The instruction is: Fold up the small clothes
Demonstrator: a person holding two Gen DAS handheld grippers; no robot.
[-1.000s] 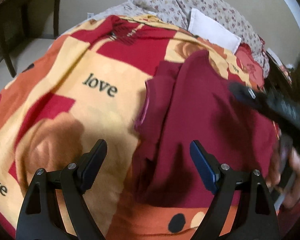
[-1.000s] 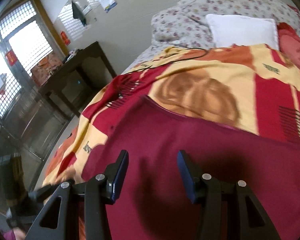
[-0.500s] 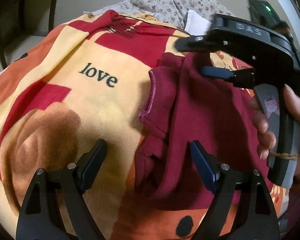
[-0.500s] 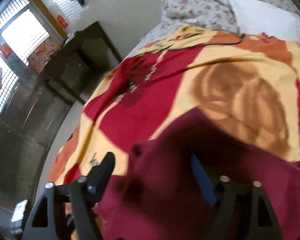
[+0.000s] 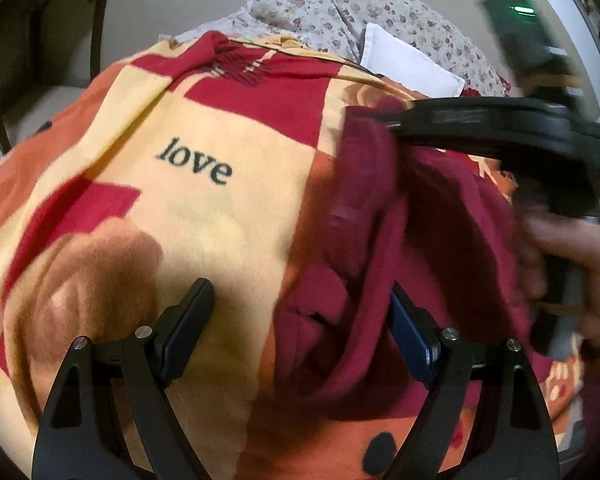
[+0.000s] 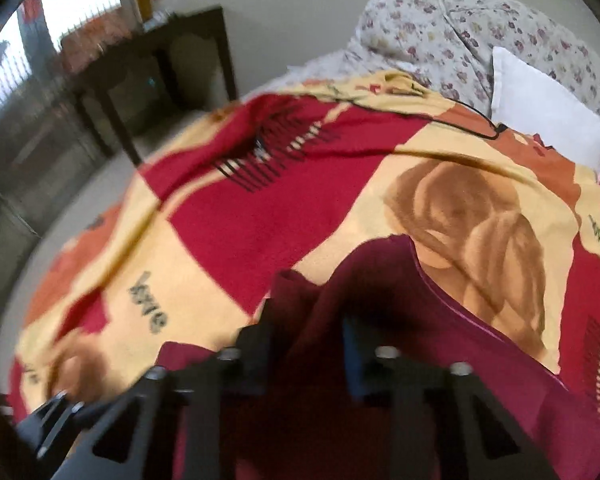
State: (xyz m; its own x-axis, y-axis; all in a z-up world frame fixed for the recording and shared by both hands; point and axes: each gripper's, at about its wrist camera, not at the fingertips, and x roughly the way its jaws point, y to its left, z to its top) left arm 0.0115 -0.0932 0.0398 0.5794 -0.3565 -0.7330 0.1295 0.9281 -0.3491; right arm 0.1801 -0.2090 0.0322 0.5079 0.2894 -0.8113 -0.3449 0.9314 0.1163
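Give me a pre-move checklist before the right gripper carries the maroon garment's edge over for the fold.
1. Fabric between the right gripper fingers: ok; a fold of the maroon garment stands bunched between them as the jaws are closing.
2. Grip fully set: cannot tell; the picture is blurred and the pads are partly hidden by cloth.
3. Left gripper free of cloth: ok; wide open, nothing pinched, though the garment's crumpled edge lies between its fingers.
4. The two grippers apart: ok; the right one crosses above the garment, farther up the bed than the left fingers.
5. Garment flat: not ok; it is crumpled near the left gripper.
6. Blanket not caught in the grip: cannot tell.
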